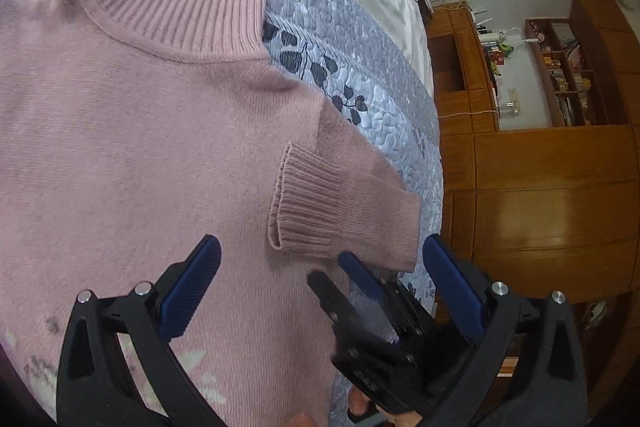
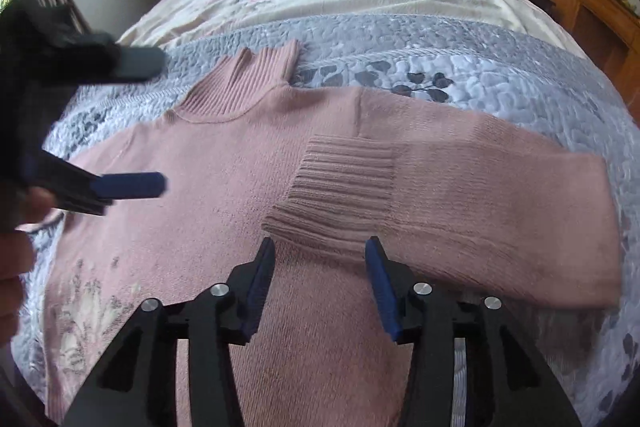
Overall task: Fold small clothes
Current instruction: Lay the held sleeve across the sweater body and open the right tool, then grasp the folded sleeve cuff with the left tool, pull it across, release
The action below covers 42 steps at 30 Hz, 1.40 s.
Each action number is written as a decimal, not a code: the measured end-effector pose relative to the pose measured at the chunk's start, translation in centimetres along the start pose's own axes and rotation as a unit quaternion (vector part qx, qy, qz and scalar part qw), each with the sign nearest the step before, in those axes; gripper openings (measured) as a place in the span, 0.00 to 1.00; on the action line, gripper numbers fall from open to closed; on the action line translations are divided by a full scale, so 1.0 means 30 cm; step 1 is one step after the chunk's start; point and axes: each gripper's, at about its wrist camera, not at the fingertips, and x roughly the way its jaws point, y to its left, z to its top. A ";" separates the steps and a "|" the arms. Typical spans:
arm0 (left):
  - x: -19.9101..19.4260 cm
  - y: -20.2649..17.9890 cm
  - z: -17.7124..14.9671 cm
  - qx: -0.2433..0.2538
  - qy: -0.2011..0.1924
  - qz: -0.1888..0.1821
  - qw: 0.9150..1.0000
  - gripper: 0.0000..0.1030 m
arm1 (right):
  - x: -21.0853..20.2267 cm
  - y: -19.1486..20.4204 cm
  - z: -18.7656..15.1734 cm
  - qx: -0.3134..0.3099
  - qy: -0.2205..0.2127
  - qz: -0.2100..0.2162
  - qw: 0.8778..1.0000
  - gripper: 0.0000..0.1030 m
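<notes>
Sweater: pink sweater (image 2: 224,187) lies flat on the quilted bed (image 2: 460,39), collar toward the headboard.
Sleeve: one sleeve (image 2: 460,211) is folded across the body, ribbed cuff (image 2: 340,195) on the chest.
Right tongs (image 2: 320,291): spread open, empty, just short of the cuff.
Left tongs (image 1: 320,287): spread open, empty, above the sweater.

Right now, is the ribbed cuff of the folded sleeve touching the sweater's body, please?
Touching. The right wrist view shows the cuff lying flat on the sweater's body, no gap between them.
</notes>
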 end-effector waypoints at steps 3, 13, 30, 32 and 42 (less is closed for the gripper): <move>0.141 0.000 0.050 0.002 0.028 0.020 0.999 0.97 | -0.083 -0.042 -0.049 0.034 -0.009 0.024 0.999 0.46; 0.314 -0.026 0.094 0.026 0.071 0.076 0.994 0.43 | -0.190 -0.058 -0.159 0.089 -0.012 0.067 0.994 0.48; -0.176 -0.126 0.173 0.085 0.008 0.081 0.993 0.04 | -0.300 0.061 -0.176 0.065 -0.017 0.080 0.995 0.48; -0.250 -0.113 0.185 0.084 -0.001 0.087 0.993 0.04 | -0.302 0.084 -0.180 0.060 -0.015 0.082 0.995 0.48; -0.488 0.039 0.221 0.061 -0.020 0.123 0.990 0.03 | -0.296 0.151 -0.170 0.044 -0.010 0.088 0.995 0.48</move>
